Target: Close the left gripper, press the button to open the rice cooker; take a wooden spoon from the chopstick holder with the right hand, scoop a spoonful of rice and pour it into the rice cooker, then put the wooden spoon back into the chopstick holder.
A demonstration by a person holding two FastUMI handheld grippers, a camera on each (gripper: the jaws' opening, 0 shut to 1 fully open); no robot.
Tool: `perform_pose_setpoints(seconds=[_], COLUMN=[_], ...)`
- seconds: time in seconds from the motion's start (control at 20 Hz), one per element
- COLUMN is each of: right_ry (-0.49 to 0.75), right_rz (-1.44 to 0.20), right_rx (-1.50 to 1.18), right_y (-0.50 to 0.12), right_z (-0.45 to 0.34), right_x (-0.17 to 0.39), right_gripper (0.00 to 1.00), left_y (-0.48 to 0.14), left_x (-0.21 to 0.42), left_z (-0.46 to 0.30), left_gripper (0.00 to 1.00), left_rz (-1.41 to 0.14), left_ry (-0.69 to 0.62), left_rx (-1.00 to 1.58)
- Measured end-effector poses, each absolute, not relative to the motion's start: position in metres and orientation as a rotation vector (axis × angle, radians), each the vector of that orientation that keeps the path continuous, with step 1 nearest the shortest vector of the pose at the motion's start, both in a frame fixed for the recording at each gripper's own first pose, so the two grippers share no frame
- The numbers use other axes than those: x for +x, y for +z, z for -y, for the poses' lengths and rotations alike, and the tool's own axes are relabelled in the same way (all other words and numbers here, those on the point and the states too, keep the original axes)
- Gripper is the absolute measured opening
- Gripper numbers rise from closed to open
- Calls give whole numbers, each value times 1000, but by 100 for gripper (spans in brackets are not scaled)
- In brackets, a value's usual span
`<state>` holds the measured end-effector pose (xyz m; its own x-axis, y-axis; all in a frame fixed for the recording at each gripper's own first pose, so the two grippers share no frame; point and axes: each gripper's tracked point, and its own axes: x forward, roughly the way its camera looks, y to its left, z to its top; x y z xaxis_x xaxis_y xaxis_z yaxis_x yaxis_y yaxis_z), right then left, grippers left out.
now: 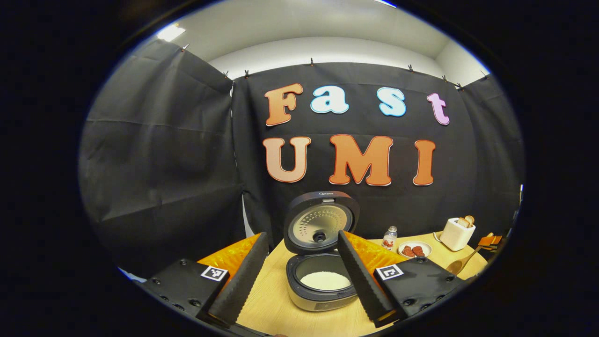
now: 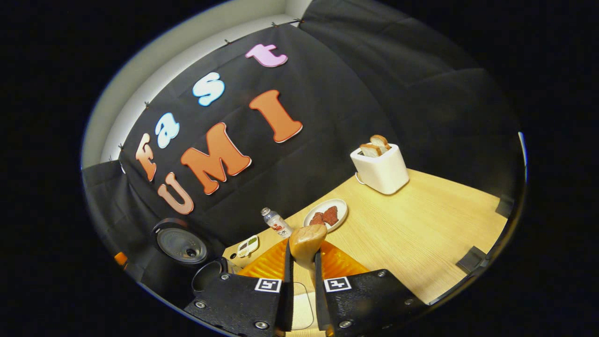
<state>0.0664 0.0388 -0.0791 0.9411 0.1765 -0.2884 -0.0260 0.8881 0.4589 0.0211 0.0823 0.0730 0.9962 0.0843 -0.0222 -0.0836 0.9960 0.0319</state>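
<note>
One wooden spoon [image 2: 306,241], bowl glossy, empty.

Both views are evenly and fairly brightly lit from overhead; a ceiling light panel [image 1: 171,32] glares at upper left of the left gripper view. Shadows on the pale wooden table [image 2: 421,224] are soft. Fisheye curvature bends edges strongly, and focus softens slightly toward the rim.

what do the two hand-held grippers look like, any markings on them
Both look alike. The left hand-held gripper has two long tapering fingers with ridged inner faces on black blocks fixed with screws, each block bearing a square black-and-white tag, with translucent orange parts behind. The right hand-held gripper shows the same black blocks, screws, square tags and orange parts.
</note>
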Motion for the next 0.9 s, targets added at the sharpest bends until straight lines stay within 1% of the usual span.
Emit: perform_pose_setpoints(seconds=[0.2,0.4,0.65,0.7,0.75,0.9], right_ry=[168,204,176,162,152,118], right_rz=[-271,-257,-266,-278,-297,-317], right_rx=[339,188,17,3,-3,34], right_y=[-62,-80,-121,-131,-141,-156], right_z=[-89,-137,-163,-161,-164,-163], right_x=[46,33,35,36,40,46], right_gripper=[19,19,19,16,14,14], left_y=[70,75,72,70,66,59], left_x=[31,37,44,45,48,52], left_z=[-94,-113,-141,-147,-152,-164], left_gripper=[98,97,96,96,96,96], left_rz=[-27,-15,-16,-23,-30,-45], left_ry=[50,27,13,12,11,10], left_rx=[28,36,50,54,59,65])
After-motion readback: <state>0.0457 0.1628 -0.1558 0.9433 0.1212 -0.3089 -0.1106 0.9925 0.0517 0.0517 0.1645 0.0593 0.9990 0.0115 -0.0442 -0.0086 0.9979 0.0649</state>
